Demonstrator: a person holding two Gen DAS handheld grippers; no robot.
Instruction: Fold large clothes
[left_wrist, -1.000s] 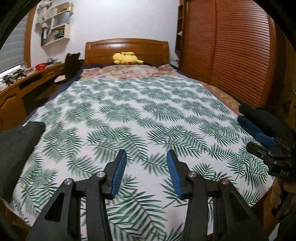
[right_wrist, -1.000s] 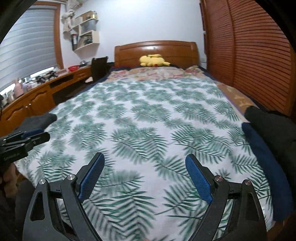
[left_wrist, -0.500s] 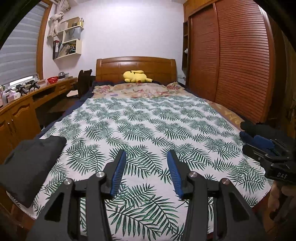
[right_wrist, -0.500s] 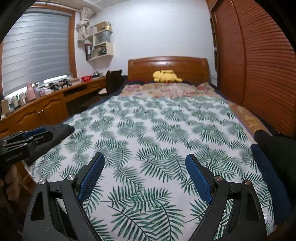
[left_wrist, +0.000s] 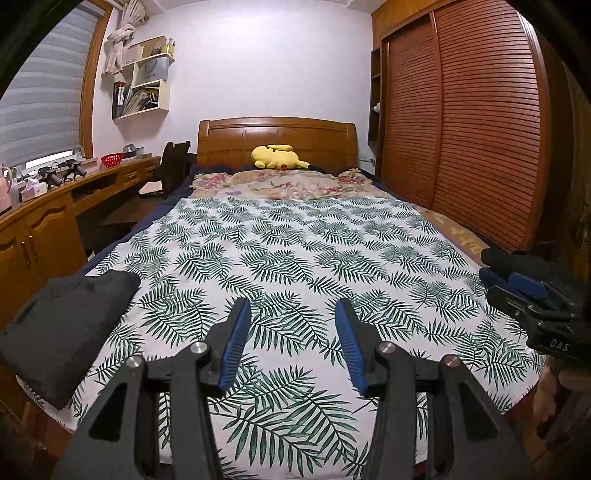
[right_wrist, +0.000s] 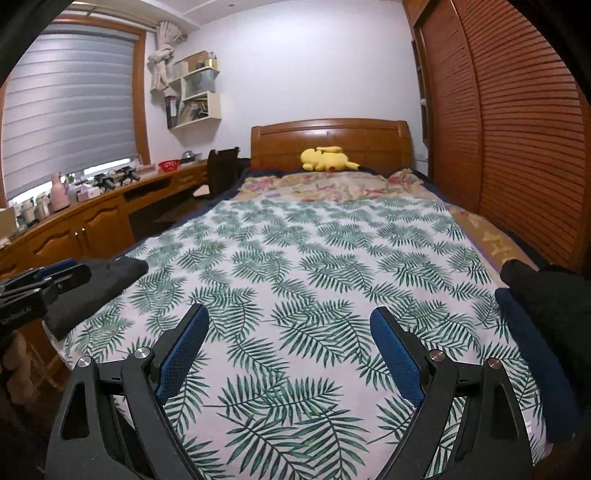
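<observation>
Above leaf-print bedspread, left gripper, right gripper (both empty)

We see an evenly lit, sharp room, daylight faint beneath the blind, fisheye bending the wardrobe, corners vignetted black.

Counts: 1 wooden bed with 1 white palm-leaf-print sheet. 1 yellow plush toy at the headboard. 1 folded dark grey garment on the sheet's left corner. On the right edge, 2 dark garments: 1 black, 1 navy blue. 2 black grippers with blue pads: left gripper, right gripper. 1 long wooden counter with 1 red basket. 1 white wall shelf unit. 1 dark chair.
</observation>
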